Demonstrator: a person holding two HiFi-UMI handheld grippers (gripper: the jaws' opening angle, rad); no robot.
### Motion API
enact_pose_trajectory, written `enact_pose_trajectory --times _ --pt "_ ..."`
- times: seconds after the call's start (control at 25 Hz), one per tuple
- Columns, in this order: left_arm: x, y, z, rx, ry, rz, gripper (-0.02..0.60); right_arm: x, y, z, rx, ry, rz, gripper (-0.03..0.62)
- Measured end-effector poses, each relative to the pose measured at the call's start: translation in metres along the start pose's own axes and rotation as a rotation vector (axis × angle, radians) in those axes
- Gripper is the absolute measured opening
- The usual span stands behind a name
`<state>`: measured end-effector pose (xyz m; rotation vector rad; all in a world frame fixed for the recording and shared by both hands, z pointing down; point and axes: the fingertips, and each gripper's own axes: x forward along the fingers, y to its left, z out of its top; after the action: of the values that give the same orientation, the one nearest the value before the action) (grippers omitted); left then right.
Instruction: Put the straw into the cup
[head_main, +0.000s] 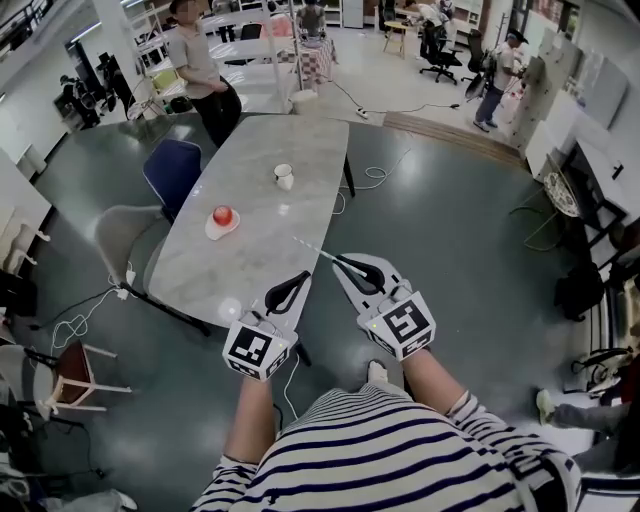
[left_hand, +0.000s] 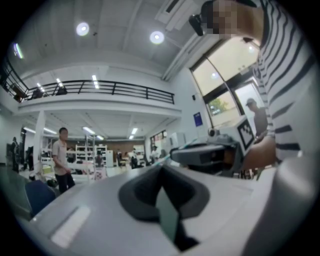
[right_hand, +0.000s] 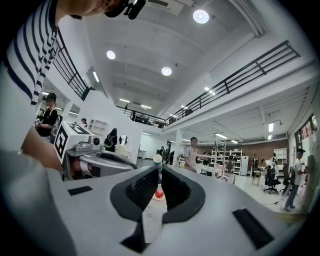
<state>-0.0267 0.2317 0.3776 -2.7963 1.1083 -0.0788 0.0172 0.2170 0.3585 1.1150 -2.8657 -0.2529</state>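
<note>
A small white cup (head_main: 284, 176) stands on the long marble table (head_main: 260, 150), far from both grippers. My right gripper (head_main: 340, 262) hovers over the table's near end, shut on a thin pale straw (head_main: 312, 248) that points up-left toward the cup. In the right gripper view the straw's white tip (right_hand: 157, 159) sticks up between the closed jaws of the right gripper (right_hand: 159, 172). My left gripper (head_main: 303, 277) is beside it, just left, shut with nothing in it. The left gripper (left_hand: 161, 170) shows its jaw tips touching in its own view.
A red ball-like thing on a white plate (head_main: 222, 219) sits left of the straw's line, also seen as the red thing (right_hand: 159, 193). A blue chair (head_main: 170, 168) and a grey chair (head_main: 125, 232) stand at the table's left side. A person (head_main: 205, 70) stands at the far end.
</note>
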Motion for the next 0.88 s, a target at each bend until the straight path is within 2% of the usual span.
enact_pose_trajectory --times 0.4,0.88 --pt "0.083 0.007 0.008 0.016 0.017 0.024 0.008 0.006 -0.080 -0.002 0.001 -0.019 0.057 0.025" --pt "0.161 -0.007 0.005 0.019 0.017 0.041 0.008 -0.010 -0.149 -0.020 -0.013 -0.014 0.099 0.024"
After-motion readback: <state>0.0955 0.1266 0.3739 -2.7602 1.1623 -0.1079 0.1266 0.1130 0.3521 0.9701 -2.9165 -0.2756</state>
